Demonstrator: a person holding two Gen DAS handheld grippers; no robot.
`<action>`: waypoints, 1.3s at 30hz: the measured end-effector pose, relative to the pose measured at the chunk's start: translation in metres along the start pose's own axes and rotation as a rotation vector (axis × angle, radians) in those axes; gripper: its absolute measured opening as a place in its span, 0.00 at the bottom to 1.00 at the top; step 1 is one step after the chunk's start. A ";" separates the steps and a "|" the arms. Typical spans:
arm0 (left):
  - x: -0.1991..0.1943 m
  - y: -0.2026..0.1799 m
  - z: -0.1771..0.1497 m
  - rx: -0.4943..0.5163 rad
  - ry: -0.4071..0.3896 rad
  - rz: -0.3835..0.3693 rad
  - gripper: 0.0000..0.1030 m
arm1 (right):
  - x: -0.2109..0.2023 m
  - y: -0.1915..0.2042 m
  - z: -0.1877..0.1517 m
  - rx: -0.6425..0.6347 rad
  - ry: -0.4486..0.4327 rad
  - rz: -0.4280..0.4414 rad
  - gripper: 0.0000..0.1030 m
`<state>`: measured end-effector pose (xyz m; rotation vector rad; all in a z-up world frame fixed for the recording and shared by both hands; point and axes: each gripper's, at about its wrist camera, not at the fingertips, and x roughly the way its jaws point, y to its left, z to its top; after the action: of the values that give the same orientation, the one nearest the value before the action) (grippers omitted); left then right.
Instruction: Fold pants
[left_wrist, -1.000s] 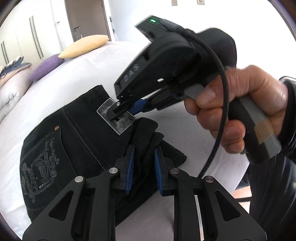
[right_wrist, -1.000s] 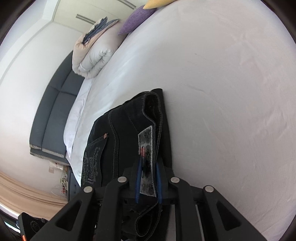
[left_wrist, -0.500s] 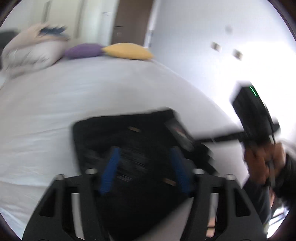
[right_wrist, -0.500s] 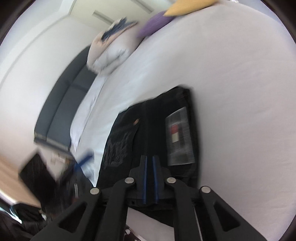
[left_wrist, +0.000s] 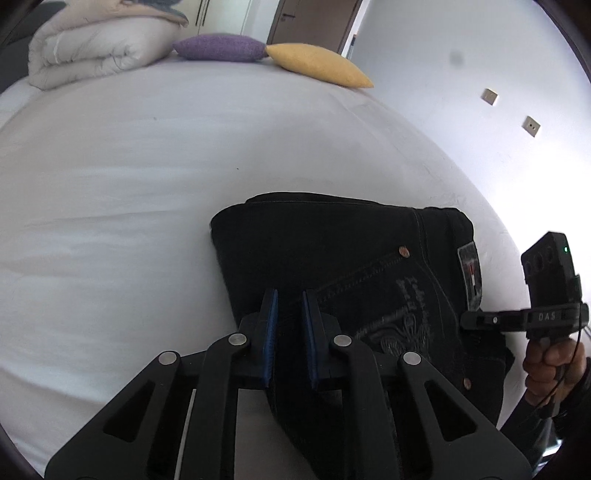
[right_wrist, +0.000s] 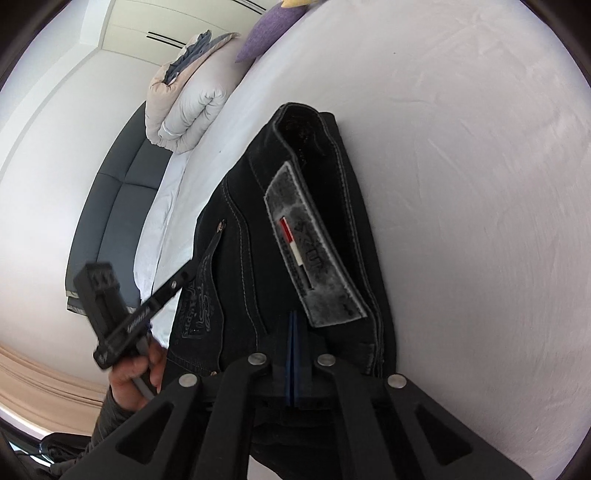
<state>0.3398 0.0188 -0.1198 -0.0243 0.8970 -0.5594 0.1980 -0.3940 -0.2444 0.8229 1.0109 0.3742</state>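
Black jeans (left_wrist: 354, 266) lie folded into a compact block on the white bed, back pocket embroidery and grey waist patch (right_wrist: 314, 251) facing up. My left gripper (left_wrist: 290, 306) hovers over the near left part of the jeans, its blue-padded jaws slightly apart with nothing between them. My right gripper (right_wrist: 293, 332) sits above the waistband end, its pads pressed together and empty. The right gripper also shows in the left wrist view (left_wrist: 469, 319), by the waist edge. The left gripper shows in the right wrist view (right_wrist: 212, 243) over the pocket side.
The white bed sheet (left_wrist: 147, 184) spreads wide to the left and far side. A rolled duvet (left_wrist: 92, 48), a purple pillow (left_wrist: 221, 46) and a yellow pillow (left_wrist: 317, 64) lie at the far end. A dark sofa (right_wrist: 110, 206) stands beside the bed.
Both grippers have let go of the jeans and pulled back. The left jaws opened wide, then narrowed. The right gripper released the waist patch and closed. The jeans now lie flat.
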 end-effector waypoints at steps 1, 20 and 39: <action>-0.004 -0.008 -0.008 0.019 -0.012 0.020 0.12 | 0.001 0.001 0.000 -0.006 -0.004 -0.006 0.00; -0.032 -0.111 -0.119 0.218 -0.044 0.132 0.12 | -0.029 0.037 -0.062 -0.143 -0.049 -0.141 0.00; -0.067 -0.093 -0.111 0.088 -0.056 0.078 0.13 | -0.084 0.008 -0.100 -0.095 -0.161 -0.045 0.08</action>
<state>0.1822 -0.0065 -0.1174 0.0742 0.8143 -0.5227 0.0707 -0.3982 -0.2157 0.7313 0.8543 0.3102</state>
